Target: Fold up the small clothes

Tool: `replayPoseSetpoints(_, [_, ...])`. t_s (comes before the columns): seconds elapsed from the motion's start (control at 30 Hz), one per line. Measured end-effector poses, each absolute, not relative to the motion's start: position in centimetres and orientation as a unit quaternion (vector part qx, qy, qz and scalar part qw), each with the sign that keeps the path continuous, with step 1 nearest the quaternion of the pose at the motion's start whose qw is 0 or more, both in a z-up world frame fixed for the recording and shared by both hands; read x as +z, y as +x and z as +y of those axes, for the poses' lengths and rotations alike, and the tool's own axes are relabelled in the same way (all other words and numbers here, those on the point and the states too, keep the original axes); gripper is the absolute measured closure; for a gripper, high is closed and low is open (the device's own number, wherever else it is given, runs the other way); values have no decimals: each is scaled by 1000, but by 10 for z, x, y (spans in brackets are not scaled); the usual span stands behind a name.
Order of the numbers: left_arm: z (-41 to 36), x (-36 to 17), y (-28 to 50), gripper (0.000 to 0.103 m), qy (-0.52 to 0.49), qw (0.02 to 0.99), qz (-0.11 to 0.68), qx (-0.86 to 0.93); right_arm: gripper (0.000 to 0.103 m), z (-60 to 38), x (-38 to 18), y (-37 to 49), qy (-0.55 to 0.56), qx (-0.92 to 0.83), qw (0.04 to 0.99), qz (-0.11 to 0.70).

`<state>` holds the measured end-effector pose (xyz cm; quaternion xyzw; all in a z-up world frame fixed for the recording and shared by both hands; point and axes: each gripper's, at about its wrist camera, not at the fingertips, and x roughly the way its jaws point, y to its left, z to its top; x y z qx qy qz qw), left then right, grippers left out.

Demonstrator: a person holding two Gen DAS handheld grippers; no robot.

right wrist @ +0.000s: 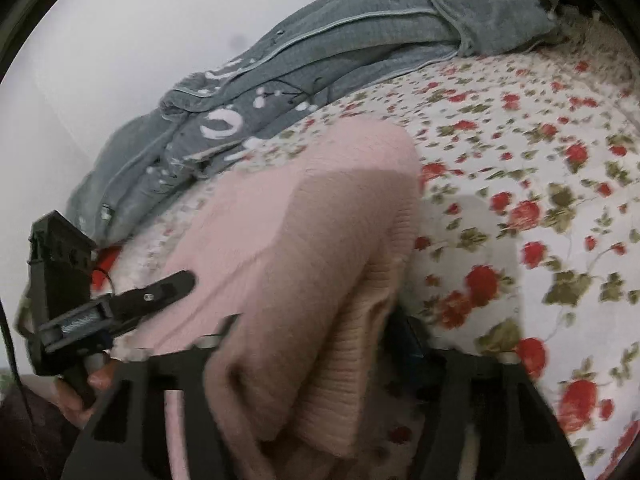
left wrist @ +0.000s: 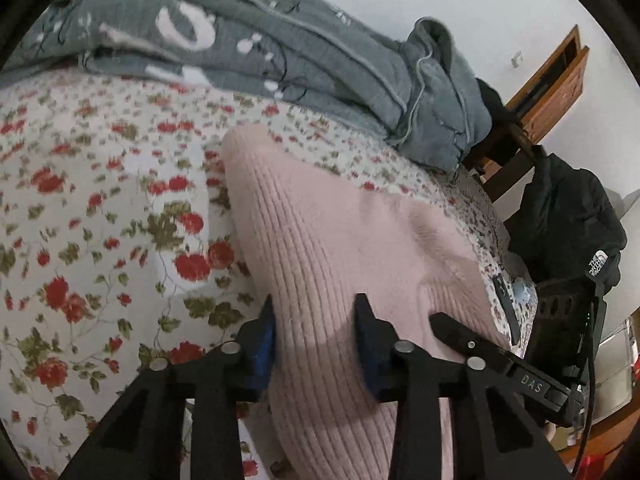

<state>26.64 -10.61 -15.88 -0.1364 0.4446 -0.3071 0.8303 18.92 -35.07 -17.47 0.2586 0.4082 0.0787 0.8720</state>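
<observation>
Left gripper (left wrist: pixel 316 322): jaws part open astride pink sweater (left wrist: pixel 320 220), not pinching.
Right gripper (right wrist: pixel 320 344): sweater bunched between jaws; grip unclear.
Advice: lower both edges level onto bedsheet (left wrist: pixel 80 200), then smooth.

One pink sweater (left wrist: pixel 320 240), one grey quilt (left wrist: pixel 260 52), one black jacket (left wrist: pixel 568 216), two tools.

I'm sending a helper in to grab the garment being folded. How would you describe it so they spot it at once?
Start at the bed, covered by a white sheet printed with red flowers. A grey quilt is heaped along the far side, by the wall. In front of it, on the sheet, lies the pink ribbed knit sweater, the only plain pink, unpatterned fabric there.
</observation>
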Motion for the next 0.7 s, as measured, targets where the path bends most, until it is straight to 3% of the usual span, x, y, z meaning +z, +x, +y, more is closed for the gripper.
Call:
replayPoseSetpoints(0.17, [-89, -126, 264, 73, -128, 851, 406, -309, 74, -325, -146, 190, 226, 82, 896, 373])
replayPoseSetpoints(0.4, [-21, -92, 287, 73, -132, 882, 370, -261, 74, -265, -127, 235, 228, 129, 899, 351])
replayPoseSetpoints(0.7, [19, -134, 336, 72, -127, 888, 394, -198, 72, -199, -160, 294, 161, 119, 897, 395])
